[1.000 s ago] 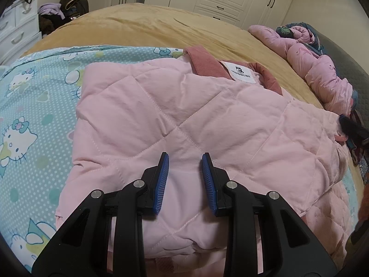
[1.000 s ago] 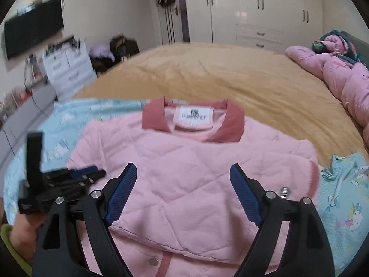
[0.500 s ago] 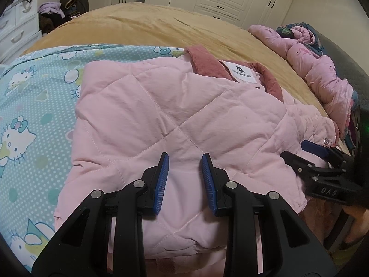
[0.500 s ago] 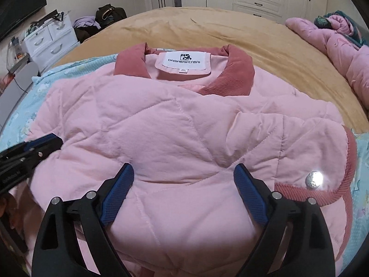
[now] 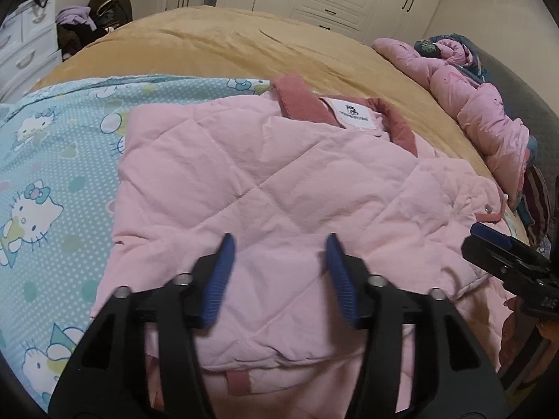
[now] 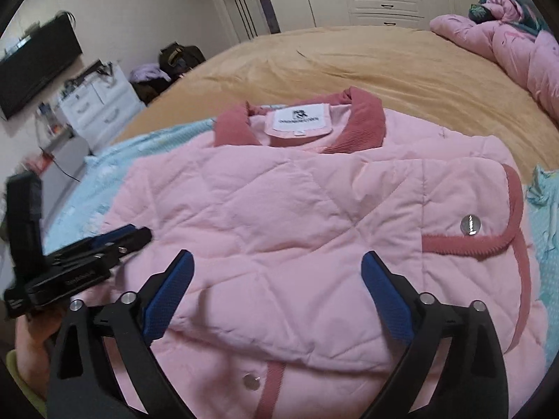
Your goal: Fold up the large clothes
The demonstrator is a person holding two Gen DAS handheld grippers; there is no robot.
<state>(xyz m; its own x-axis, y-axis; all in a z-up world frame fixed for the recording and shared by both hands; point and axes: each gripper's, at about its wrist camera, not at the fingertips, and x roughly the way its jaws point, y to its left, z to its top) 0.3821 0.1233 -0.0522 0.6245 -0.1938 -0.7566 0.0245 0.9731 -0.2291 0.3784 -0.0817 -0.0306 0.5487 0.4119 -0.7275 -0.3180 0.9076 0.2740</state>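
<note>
From the left wrist, the left gripper (image 5: 277,272) tilts down over the folded pink jacket (image 5: 279,181) on the bed (image 5: 279,45), jaws just opened, gripping nothing; from the right wrist, the right gripper (image 6: 277,296) gapes wide above the jacket, its hem cut off below.

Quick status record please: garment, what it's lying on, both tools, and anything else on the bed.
garment: pink quilted jacket, folded, collar at the far end
surface: blue cartoon-print sheet over tan bedspread
left tool: jaws have just been opening, nothing pinched
right tool: jaws wide, just been opening, above the jacket
other: pink bedding heap at far right
</note>
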